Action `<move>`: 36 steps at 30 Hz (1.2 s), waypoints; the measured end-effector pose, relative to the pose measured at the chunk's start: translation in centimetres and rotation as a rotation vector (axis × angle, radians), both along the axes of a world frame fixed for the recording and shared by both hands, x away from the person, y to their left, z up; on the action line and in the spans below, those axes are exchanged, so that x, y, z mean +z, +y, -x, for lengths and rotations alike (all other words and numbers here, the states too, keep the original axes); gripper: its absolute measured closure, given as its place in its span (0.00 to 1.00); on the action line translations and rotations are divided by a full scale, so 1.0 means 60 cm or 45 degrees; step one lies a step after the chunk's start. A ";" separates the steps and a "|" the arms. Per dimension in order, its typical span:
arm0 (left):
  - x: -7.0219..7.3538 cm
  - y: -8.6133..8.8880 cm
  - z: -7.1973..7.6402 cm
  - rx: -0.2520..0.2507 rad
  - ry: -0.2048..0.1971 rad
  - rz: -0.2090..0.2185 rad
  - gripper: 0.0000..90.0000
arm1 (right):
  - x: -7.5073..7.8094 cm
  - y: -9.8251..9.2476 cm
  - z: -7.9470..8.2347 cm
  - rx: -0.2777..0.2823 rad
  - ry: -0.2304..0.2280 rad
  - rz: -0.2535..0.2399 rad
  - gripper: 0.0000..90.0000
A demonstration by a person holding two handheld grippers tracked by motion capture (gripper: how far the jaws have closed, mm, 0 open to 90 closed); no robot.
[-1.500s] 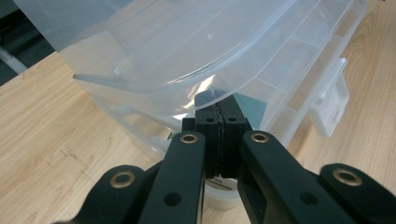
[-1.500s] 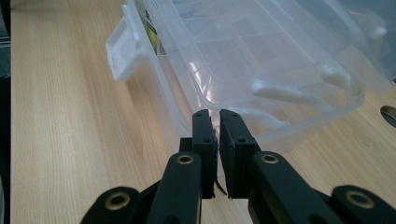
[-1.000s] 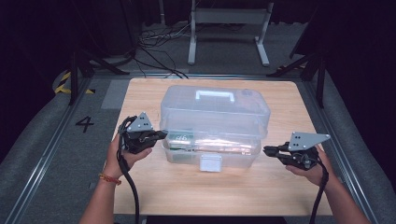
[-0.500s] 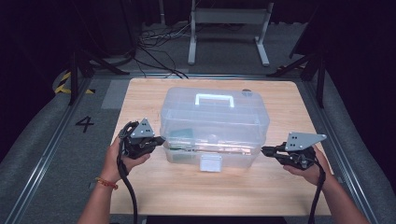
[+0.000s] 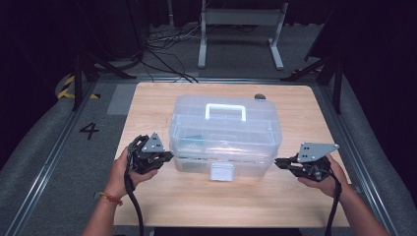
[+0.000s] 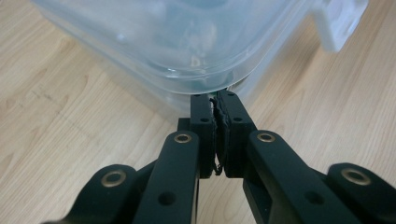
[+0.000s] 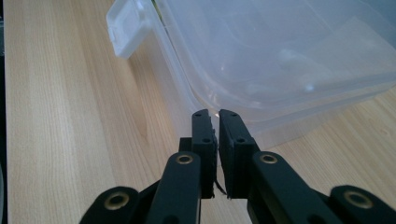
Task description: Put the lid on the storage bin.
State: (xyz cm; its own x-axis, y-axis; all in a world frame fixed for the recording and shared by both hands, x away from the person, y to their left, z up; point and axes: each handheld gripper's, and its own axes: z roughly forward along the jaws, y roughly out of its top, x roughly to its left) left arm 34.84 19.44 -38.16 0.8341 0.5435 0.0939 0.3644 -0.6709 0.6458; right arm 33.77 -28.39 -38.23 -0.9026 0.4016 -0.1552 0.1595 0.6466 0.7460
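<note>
A clear plastic toolbox (image 5: 255, 132) with a white handle (image 5: 225, 109) and a white front latch (image 5: 221, 172) stands in the middle of the wooden table (image 5: 221, 209). My left gripper (image 5: 171, 156) is at the box's left end. Its tips (image 6: 215, 95) sit right under the lid's rim (image 6: 187, 79). Its jaws have just been opening a hair, but they still look shut with nothing between them. My right gripper (image 5: 276, 161) is at the box's right end, shut, its tips (image 7: 214, 113) just short of the box's rim (image 7: 201, 100).
A small dark round thing (image 5: 259, 97) lies on the table behind the box. A metal stand (image 5: 241, 29) and cables are on the floor beyond the far edge. Bare wood runs along the near edge in front of the latch.
My left gripper has slid a little toward the near edge along the box's left end. The right gripper has stayed put. The box sits slightly lower in the picture than before.
</note>
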 end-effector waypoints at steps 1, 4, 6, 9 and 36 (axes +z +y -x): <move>-0.002 0.002 0.001 0.003 0.004 0.000 0.96 | 0.000 -0.001 0.001 -0.010 0.004 0.004 0.95; -0.005 0.006 0.007 -0.001 0.011 0.041 0.95 | -0.002 -0.006 0.000 -0.020 0.011 -0.007 0.95; -0.004 0.003 0.010 -0.008 0.008 0.043 0.94 | -0.002 -0.009 0.000 -0.032 0.008 -0.011 0.95; -0.002 -0.004 0.017 -0.017 -0.008 0.024 0.91 | 0.000 -0.008 0.000 -0.031 0.004 -0.014 0.95; -0.056 0.051 0.080 0.126 -0.060 -0.185 0.29 | -0.022 -0.126 0.024 -0.323 -0.039 0.087 0.54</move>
State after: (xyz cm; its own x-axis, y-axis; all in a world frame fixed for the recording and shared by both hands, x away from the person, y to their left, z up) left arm 30.03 22.51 -41.53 0.7702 0.6004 0.2152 0.4047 -0.7208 0.5627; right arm 32.30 -35.96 -39.57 -0.7688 0.6023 -0.2149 0.3012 0.6375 0.7091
